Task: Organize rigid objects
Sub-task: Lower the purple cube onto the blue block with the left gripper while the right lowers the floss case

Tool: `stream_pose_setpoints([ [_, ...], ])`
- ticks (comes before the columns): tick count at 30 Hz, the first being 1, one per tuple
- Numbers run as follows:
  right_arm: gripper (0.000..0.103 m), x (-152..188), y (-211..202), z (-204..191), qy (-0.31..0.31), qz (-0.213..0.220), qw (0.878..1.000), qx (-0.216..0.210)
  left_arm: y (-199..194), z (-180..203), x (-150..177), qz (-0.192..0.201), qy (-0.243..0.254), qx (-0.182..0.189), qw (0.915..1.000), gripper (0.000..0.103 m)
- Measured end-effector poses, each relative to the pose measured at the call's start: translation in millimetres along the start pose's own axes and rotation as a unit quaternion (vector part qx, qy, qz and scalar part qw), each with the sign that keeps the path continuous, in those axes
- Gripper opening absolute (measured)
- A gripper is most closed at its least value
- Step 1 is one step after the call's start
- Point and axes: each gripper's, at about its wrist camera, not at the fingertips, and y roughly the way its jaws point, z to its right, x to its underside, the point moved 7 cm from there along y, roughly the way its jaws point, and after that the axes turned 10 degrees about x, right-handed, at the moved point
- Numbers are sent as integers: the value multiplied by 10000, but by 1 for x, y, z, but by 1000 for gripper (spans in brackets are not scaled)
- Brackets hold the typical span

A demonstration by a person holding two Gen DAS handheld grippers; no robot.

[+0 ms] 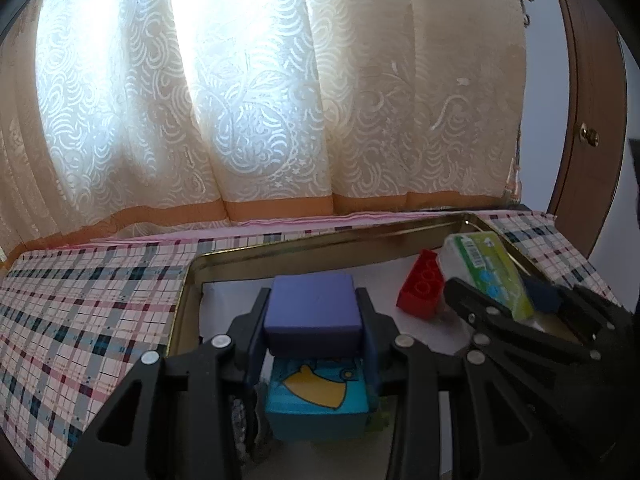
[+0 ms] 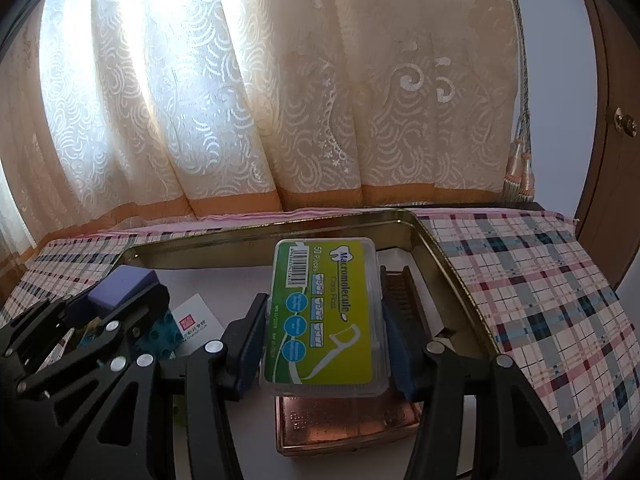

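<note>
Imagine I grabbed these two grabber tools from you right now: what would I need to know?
Left gripper: shut on a purple block, held above a blue picture block inside the gold tin tray.
Right gripper: shut on a clear dental floss box, held above a copper-coloured case in the same tray.
Already in the tray: a red toy brick, a white card, a dark comb.
Done: several things sit in the tray.
Left: probably set both held things down there; nothing else waits on the plaid cloth in view.
</note>
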Motion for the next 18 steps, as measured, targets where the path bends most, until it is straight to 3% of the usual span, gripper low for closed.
stream_pose_setpoints([
  [9,58,4,8,-1,-36,-228,9997,-24,-1,1,-1,120,184,-231,9995,39],
  [13,59,5,4,-1,-53,-137,9999,4,-2,-2,-1,105,81,-137,9998,39],
  [18,74,1,-8,4,70,152,9998,46,-4,-7,0,88,-20,-86,9999,39],
])
